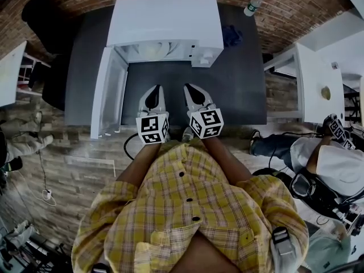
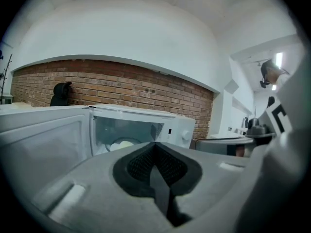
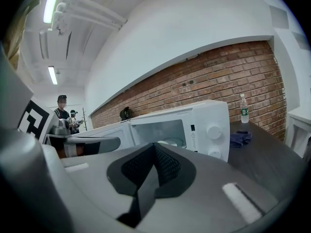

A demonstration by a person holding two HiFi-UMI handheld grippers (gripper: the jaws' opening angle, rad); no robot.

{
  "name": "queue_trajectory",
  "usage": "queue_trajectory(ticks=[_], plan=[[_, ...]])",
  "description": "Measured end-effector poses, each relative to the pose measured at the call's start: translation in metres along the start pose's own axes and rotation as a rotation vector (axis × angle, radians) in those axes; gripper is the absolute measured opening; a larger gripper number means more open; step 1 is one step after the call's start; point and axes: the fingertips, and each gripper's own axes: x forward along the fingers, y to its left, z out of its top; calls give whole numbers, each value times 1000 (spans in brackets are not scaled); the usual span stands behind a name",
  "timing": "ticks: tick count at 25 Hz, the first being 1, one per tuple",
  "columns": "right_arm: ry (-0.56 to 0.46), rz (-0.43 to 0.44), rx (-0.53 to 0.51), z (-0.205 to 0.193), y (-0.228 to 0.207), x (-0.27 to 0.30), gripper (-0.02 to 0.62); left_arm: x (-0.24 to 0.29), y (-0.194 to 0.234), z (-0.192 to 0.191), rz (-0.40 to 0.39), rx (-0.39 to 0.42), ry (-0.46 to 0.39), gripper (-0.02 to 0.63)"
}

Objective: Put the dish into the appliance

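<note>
A white microwave (image 1: 165,21) stands at the back of the dark table (image 1: 239,90), its door (image 1: 105,92) swung open to the left. A pale dish (image 1: 152,50) lies inside the cavity; it also shows in the left gripper view as the dish (image 2: 121,144) and in the right gripper view as the dish (image 3: 172,142). My left gripper (image 1: 152,97) and right gripper (image 1: 194,94) hover side by side over the table's front, well short of the microwave. Both are shut with nothing between the pads: left gripper (image 2: 155,144), right gripper (image 3: 154,147).
A water bottle (image 1: 254,4) and a blue cloth (image 1: 231,36) sit on the table to the right of the microwave. A white side table (image 1: 310,84) stands at the right, with a seated person (image 1: 335,164) near it. A brick wall runs behind.
</note>
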Motion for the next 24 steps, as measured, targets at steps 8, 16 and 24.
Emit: queue_trajectory(ticks=[8,16,24], plan=[[-1,-6,-12,0,-2,0,5,0,2,-7,2,-6,10,-2],[-10,-1,-21,3,-1,1,5,-1,3,-4,5,-4,0,-2],[-16,-4,-27,6,0,3,5,0,4,-1,4,1,-4,-2]])
